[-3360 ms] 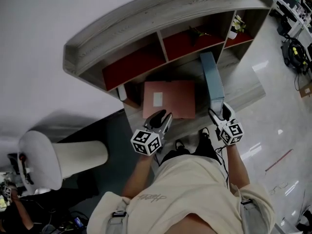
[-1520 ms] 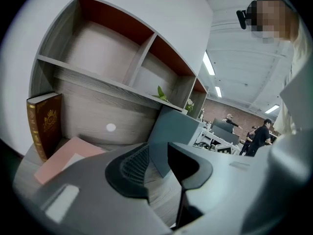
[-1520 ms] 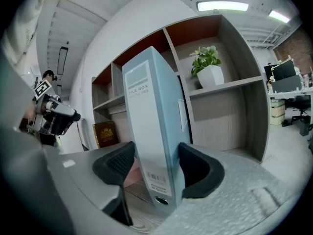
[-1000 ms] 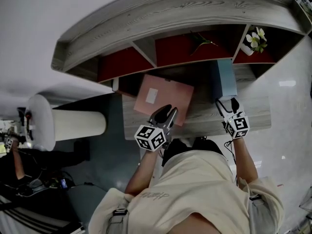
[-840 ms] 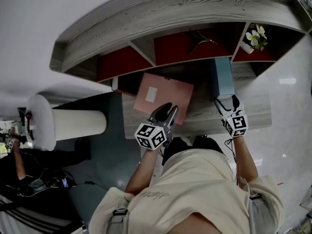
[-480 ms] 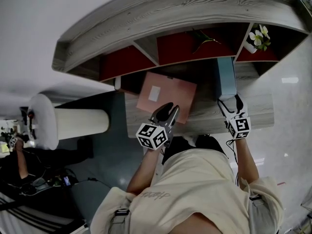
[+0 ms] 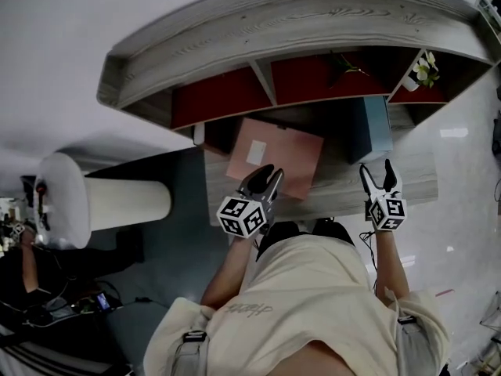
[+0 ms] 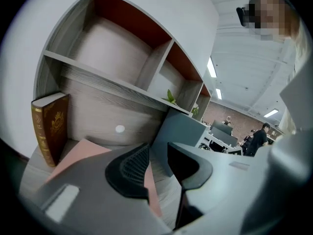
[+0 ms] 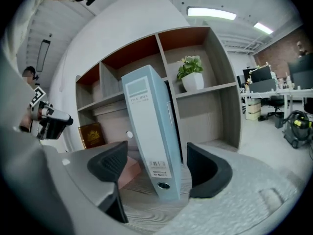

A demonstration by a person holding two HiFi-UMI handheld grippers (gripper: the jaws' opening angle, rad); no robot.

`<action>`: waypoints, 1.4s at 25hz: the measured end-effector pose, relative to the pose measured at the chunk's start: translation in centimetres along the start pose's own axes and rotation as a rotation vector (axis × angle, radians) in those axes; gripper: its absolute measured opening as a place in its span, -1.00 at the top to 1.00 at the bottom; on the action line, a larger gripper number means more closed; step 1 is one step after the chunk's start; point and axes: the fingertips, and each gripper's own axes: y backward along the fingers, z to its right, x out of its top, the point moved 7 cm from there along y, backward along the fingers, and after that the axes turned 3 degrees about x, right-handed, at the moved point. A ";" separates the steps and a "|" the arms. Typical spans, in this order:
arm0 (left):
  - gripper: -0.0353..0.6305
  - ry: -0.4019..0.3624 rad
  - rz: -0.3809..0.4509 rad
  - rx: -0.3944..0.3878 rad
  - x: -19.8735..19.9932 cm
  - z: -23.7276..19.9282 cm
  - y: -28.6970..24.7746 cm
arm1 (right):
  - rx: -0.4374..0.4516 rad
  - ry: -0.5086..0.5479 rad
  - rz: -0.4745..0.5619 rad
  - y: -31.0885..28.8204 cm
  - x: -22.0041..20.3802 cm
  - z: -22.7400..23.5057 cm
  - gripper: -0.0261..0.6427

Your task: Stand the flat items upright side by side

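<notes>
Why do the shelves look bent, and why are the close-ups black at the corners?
Head view: the wide lens bows the shelf unit into an arc. Left gripper view: fisheye circle leaves black corners; near jaws soft, brown book crisp. Right gripper view: same black rim, blue binder sharp.

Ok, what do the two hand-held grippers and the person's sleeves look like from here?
Both the left hand-held gripper and right hand-held gripper have dark curved jaws with ribbed pads, and each carries a white cube printed with black square markers. The person wears a cream short-sleeved top.
</notes>
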 end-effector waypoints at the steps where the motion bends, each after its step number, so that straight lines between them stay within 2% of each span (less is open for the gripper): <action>1: 0.50 -0.003 0.003 -0.004 0.3 -0.6 0.3 | -0.022 -0.018 0.003 0.2 0.0 -0.3 -0.22; 7: 0.50 -0.042 -0.003 -0.007 1.0 -4.5 1.1 | -0.094 -0.025 -0.045 0.6 -1.4 -3.0 -0.22; 12: 0.50 -0.040 -0.049 0.051 -1.0 -9.2 2.2 | -0.068 0.019 -0.136 0.0 -4.2 -7.5 -0.22; 20: 0.50 0.053 -0.118 0.065 -4.6 -14.2 3.7 | 0.012 0.081 -0.193 -3.4 -5.1 -13.3 -0.22; 26: 0.49 0.165 -0.187 0.094 -8.5 -16.1 4.4 | 0.170 0.219 -0.310 -8.4 -4.3 -15.5 -0.22; 30: 0.48 0.228 -0.205 0.155 -9.9 -17.3 4.2 | 0.232 0.248 -0.391 -12.6 -4.2 -15.1 -0.22; 35: 0.47 0.344 -0.236 0.263 -11.9 -18.9 4.2 | 0.293 0.316 -0.509 -18.0 -4.3 -14.4 -0.22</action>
